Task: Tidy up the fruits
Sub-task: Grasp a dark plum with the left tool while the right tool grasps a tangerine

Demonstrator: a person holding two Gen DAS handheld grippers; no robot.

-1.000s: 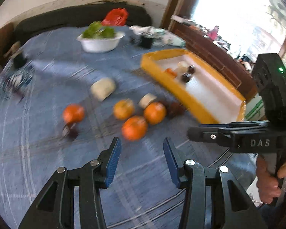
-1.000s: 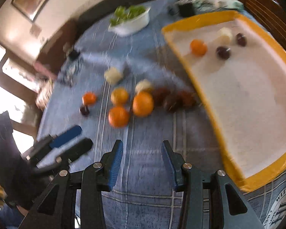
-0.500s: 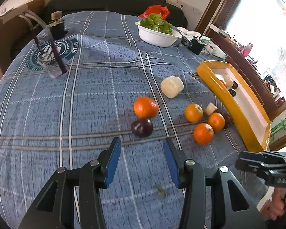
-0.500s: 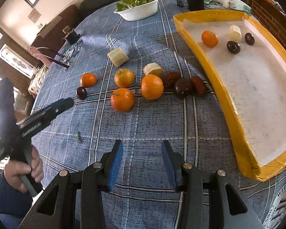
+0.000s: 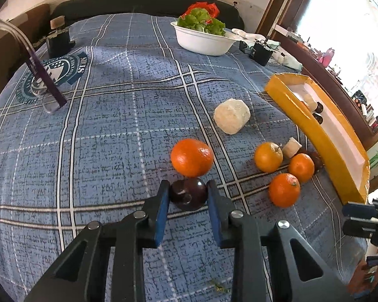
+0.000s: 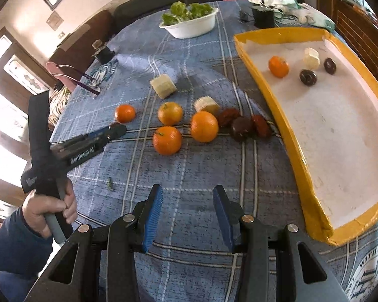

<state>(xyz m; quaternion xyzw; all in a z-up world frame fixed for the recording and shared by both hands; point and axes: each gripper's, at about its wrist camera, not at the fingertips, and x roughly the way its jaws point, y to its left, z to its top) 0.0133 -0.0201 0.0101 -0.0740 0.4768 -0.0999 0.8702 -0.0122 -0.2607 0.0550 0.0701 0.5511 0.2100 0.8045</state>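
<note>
Dark plum (image 5: 188, 193) between closing left tool (image 5: 188, 196) pads, tilted downward; right tool (image 6: 187, 202) part-open, empty

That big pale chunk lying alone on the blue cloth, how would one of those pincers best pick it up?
Probably from above, jaws closing across the pale chunk on its two flat cut faces. It lies on its side like a short drum, so the curved wall could roll, and the flat ends give the pads a firmer seat. Nothing crowds it.
</note>
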